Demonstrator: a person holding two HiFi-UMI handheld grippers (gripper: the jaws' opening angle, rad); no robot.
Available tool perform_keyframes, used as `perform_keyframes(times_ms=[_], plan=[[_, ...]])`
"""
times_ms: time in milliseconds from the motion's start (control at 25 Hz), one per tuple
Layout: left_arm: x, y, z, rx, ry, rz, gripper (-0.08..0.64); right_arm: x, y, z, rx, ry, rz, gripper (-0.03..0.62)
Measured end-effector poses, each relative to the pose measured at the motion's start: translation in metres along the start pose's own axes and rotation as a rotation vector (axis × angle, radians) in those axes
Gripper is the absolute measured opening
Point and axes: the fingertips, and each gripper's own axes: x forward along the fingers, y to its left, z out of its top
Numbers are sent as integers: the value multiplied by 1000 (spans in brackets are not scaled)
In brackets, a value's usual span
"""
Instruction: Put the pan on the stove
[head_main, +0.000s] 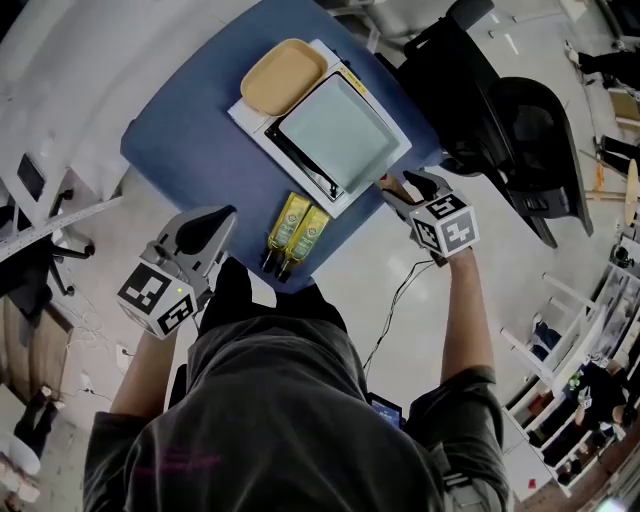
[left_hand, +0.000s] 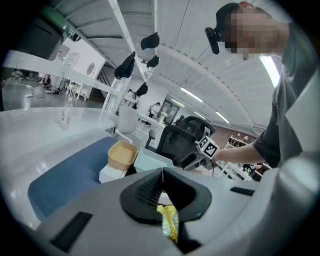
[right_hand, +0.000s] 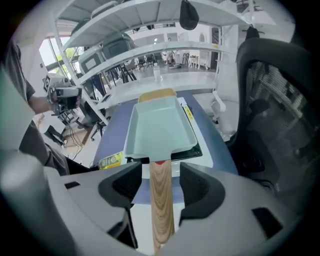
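Note:
A pale green square pan (head_main: 338, 133) sits on the black glass top of a white stove (head_main: 252, 120) on the blue table (head_main: 185, 140). Its wooden handle (right_hand: 161, 200) points toward me and runs between the jaws of my right gripper (right_hand: 160, 175). That gripper is open, with a gap on each side of the handle. In the head view the right gripper (head_main: 405, 190) is at the table's near right edge. My left gripper (head_main: 222, 222) hangs shut and empty at the near left edge, apart from the pan (right_hand: 159, 131); its jaws (left_hand: 162, 172) meet at the tips.
A tan tub (head_main: 283, 75) rests on the stove's far end. Two yellow bottles (head_main: 297, 232) lie at the table's near edge, between the grippers. A black office chair (head_main: 520, 140) stands close to the table's right side. A cable runs over the floor below the right gripper.

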Motion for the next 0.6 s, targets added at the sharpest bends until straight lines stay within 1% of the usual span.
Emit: perform_keyframes(times_ms=[80, 280, 600], plan=[[-1, -4, 4, 15, 3, -10, 5, -12, 2, 9, 13, -59, -15, 219], [-3, -13, 18, 64, 1, -46, 5, -45, 9, 38, 56, -213, -81, 219], [-16, -23, 41, 133, -18, -87, 5, -98, 41, 78, 117, -437, -135, 218]])
